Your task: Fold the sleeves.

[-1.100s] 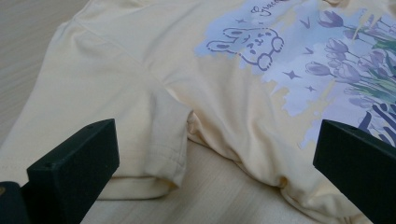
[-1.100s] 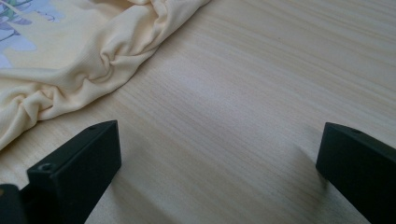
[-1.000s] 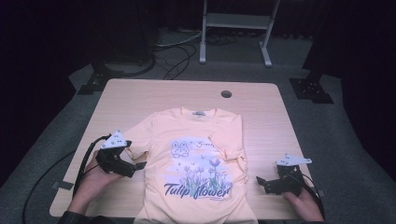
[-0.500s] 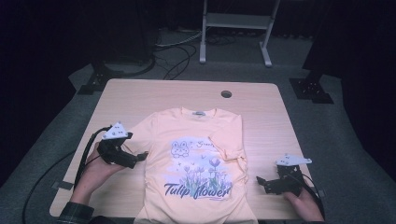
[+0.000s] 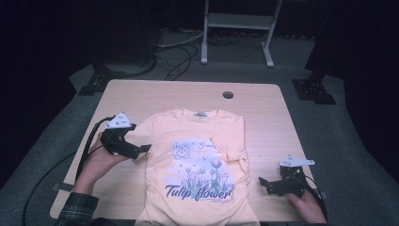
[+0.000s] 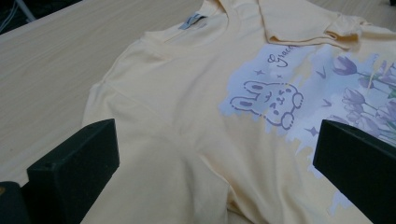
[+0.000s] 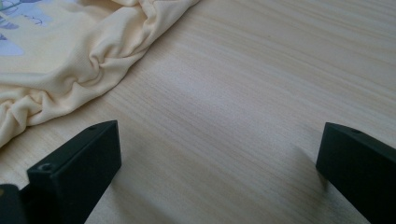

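Pale yellow cotton is lying spread across the middle of the light wooden tabletop (image 5: pixel 141 99): a T-shirt (image 5: pixel 197 136), face up, its neckline pointing to the far side and its hem reaching the near edge. Its front is showing a print of a lilac bunny (image 6: pixel 266 100) on a pale blue cloud, purple tulips below it, and the words "Tulip flower" in dark script near the hem. A small grey label (image 5: pixel 201 114) is sitting inside the collar. The right sleeve is lying folded in over the chest, and the fabric along that right edge is bunching into soft gathers (image 7: pixel 93 65). The left sleeve is lying flat, spreading towards the left gripper.

The left gripper (image 5: pixel 141 149) is hovering at the left edge of the shirt, its fingers (image 6: pixel 74 161) standing wide apart over the sleeve and shoulder area, clamping nothing. The right gripper (image 5: pixel 263 182) is resting on bare wood just right of the shirt's lower part, its fingers (image 7: pixel 77 163) also spread wide, with the gathered edge lying beyond them to the left.
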`<state>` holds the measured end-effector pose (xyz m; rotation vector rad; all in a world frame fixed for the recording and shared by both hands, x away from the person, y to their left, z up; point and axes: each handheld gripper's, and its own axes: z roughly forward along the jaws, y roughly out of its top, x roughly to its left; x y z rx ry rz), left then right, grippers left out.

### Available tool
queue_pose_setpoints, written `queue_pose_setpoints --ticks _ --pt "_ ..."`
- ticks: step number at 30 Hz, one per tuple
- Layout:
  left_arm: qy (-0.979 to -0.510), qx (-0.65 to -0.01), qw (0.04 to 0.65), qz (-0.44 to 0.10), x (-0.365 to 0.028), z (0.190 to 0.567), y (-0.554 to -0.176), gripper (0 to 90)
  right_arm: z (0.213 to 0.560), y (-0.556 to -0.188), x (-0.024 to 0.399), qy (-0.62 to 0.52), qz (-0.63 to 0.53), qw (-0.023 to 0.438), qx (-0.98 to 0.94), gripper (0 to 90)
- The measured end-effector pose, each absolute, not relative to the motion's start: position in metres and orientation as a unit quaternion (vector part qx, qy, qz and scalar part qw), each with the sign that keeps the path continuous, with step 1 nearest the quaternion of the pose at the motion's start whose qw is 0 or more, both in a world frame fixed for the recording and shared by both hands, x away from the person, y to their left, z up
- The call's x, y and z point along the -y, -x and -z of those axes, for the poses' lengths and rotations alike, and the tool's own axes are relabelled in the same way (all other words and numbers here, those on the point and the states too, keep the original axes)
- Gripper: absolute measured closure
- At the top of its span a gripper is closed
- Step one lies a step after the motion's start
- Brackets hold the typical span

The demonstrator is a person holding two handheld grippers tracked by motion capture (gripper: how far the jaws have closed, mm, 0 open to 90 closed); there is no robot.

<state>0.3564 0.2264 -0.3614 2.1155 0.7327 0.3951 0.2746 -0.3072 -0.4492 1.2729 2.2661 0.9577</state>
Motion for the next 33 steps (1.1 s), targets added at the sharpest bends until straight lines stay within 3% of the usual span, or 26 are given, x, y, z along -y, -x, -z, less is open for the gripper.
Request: queue_pose_setpoints --ticks 21,33 --pt "-0.845 -0.293 0.422 -0.147 -0.235 0.345 -0.390 0.0 0.449 -0.275 0.307 -0.452 -0.340 0.185 -0.804 0.0" --pt "-0.852 -0.315 0.397 -0.135 -0.238 0.355 -0.412 0.4 0.449 -0.275 0.307 -0.451 -0.340 0.184 -0.804 0.0"
